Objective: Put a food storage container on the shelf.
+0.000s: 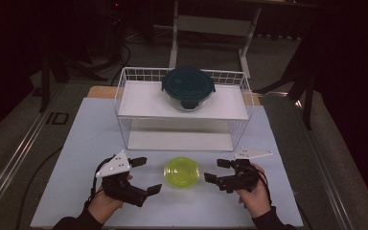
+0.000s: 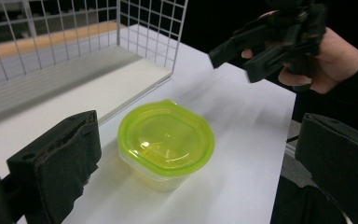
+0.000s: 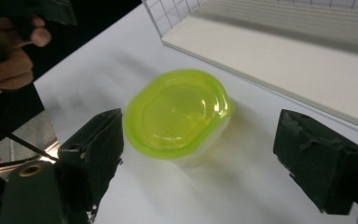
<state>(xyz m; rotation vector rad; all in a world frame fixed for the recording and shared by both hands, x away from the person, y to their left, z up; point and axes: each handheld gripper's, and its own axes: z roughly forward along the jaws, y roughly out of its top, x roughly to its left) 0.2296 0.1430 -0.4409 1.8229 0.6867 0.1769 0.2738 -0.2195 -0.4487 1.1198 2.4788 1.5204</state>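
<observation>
Both hand-held grippers gaping, flanking clear tub, lime lid, untouched.

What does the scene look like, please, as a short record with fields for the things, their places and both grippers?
surface: white table
small container: clear, with a green lid, stands on the table between the two grippers
rack: white wire rack, behind the small container
large container: glass, dark lid, on the rack's upper shelf
left gripper: open, holds nothing
right gripper: open, holds nothing
</observation>
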